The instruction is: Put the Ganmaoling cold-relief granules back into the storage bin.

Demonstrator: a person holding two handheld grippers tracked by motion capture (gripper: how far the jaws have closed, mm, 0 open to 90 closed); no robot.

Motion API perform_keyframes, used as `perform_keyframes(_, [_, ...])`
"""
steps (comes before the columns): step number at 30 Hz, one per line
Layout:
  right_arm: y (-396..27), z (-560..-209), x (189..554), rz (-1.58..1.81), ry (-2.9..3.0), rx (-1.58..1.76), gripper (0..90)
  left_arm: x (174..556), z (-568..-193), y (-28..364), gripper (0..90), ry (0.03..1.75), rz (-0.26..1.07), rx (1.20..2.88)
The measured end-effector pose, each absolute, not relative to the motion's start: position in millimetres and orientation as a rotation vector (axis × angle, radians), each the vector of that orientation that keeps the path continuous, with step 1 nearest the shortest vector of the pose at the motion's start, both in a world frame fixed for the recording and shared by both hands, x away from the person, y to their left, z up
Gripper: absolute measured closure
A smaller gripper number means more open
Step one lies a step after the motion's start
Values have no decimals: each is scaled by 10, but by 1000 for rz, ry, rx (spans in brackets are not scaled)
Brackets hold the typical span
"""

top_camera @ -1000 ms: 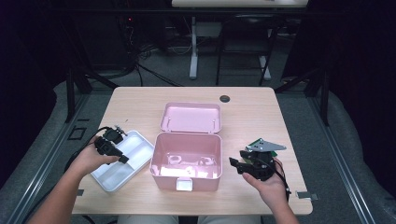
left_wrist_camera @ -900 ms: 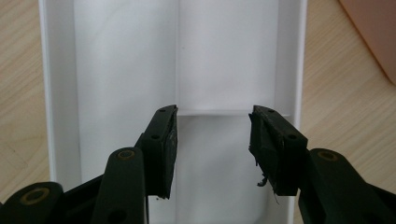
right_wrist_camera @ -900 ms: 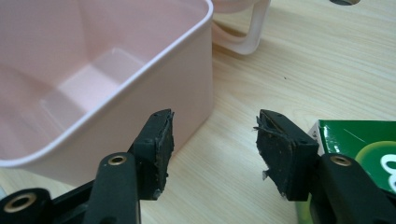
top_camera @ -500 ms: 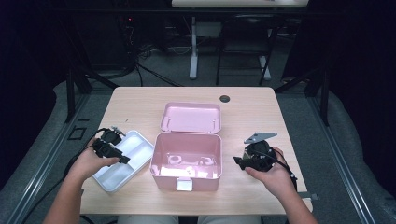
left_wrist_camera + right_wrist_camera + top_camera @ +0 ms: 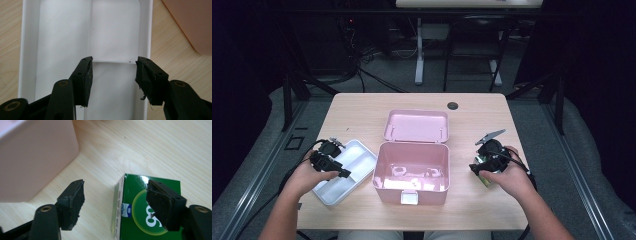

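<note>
An open pink box stands mid-table with its lid laid back; pale items lie inside. A white two-part tray sits to its left. My left gripper hovers over that tray; its jaws have just been opening and stand open with nothing between them. Right of the pink box, my right gripper hangs just above a green carton lying flat on the table. Its jaws have just been opening and stand open, one over the carton, neither pressing on it.
The wooden table has a small black round cap near its far edge. Dark floor, cables and stand legs surround the table. The person's forearms come in from the front edge on both sides of the pink box.
My right hand has drifted a little to the right and away from the table's front edge. The left hand has stayed over the tray.
</note>
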State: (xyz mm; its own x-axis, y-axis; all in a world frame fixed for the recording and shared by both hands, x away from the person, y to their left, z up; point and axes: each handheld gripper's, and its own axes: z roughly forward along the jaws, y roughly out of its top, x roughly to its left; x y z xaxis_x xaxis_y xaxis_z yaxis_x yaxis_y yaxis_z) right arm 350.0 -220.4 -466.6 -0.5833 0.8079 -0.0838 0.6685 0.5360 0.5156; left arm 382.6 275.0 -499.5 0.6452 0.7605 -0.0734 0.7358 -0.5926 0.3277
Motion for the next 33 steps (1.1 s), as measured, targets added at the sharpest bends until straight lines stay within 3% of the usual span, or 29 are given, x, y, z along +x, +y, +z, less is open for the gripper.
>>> perform_keyframes(20, [-2336,-4601,3840,446,2569,1374,156,3765,-4897,2796,471,1181,129,2505])
perform_keyframes(33, [-2526,-4721,4019,298,2640,1479,158,3767,-4891,2832,470,1190,127,2490])
